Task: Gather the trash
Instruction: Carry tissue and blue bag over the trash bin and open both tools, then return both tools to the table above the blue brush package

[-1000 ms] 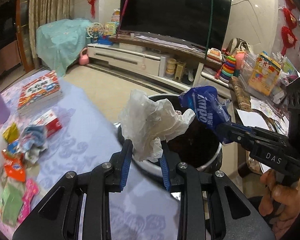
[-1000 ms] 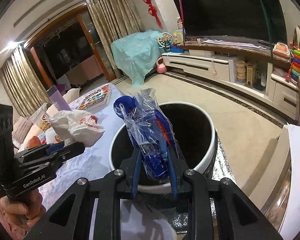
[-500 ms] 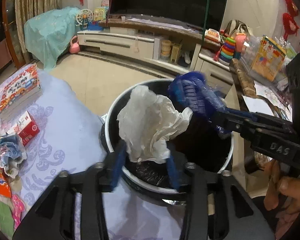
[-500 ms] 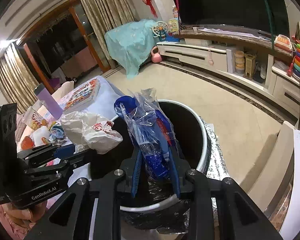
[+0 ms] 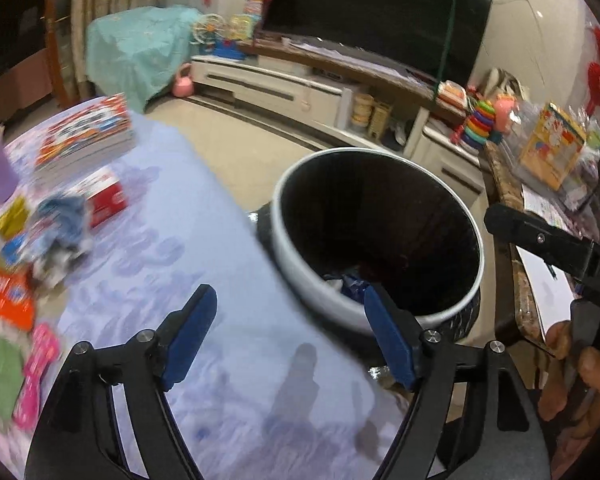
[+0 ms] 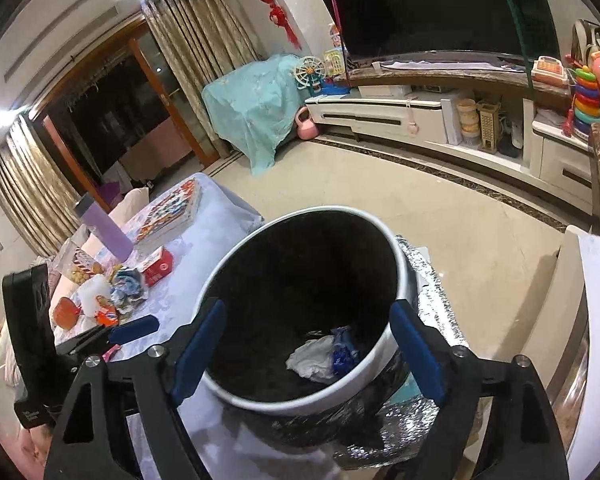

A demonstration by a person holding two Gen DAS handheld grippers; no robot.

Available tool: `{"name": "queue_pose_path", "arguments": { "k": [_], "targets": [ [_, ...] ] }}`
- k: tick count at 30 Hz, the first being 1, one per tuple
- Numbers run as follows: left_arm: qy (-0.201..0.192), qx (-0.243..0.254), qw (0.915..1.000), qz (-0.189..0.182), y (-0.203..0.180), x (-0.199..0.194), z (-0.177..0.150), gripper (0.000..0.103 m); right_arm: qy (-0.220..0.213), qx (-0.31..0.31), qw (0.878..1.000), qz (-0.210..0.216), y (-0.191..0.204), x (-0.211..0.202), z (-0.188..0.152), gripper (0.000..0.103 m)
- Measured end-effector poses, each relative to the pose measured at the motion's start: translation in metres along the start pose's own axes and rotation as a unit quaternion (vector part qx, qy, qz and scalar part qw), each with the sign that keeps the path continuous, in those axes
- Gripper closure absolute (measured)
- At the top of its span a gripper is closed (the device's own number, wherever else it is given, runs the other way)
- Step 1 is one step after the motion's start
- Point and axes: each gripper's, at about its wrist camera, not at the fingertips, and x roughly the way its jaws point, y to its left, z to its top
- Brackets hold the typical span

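A round bin with a white rim and black liner stands beside the table; it also shows in the left wrist view. A crumpled white paper and a blue wrapper lie at its bottom. My left gripper is open and empty over the table edge, just left of the bin. My right gripper is open and empty above the bin mouth. More wrappers lie on the table's left side.
The lilac tablecloth also holds a stack of books, a red box and a purple bottle. A TV stand with a TV runs along the back wall. A cluttered side table stands right of the bin.
Both grippers have opened. The white paper and the blue wrapper have dropped into the bin. The left gripper has pulled back to the left over the table.
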Motion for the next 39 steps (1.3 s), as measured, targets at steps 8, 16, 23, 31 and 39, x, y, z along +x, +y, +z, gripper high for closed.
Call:
{"name": "queue_pose_path", "arguments": {
  "k": [8, 16, 23, 31, 39],
  "targets": [
    [-0.033, -0.036, 0.9986, 0.022, 0.036, -0.048, -0.034, 0.023, -0.017, -0.033, 0.999, 0.024, 0.046, -0.015, -0.027, 0.009],
    [-0.052, -0.069, 0.9944, 0.06, 0.08, -0.088, -0.072, 0.022, -0.003, -0.074, 0.995, 0.061, 0.105, -0.01, -0.056, 0.006],
    [-0.059, -0.124, 0.9876, 0.076, 0.123, -0.114, -0.103, 0.022, 0.018, -0.088, 0.992, 0.087, 0.144, 0.001, -0.079, 0.006],
    [-0.073, -0.165, 0.9785, 0.101, 0.168, -0.144, -0.133, 0.022, 0.044, -0.102, 0.987, 0.118, 0.184, 0.014, -0.101, 0.006],
    [-0.07, -0.185, 0.9709, 0.135, 0.213, -0.165, -0.156, 0.022, 0.063, -0.12, 0.98, 0.144, 0.224, 0.029, -0.121, 0.006]
  ]
}}
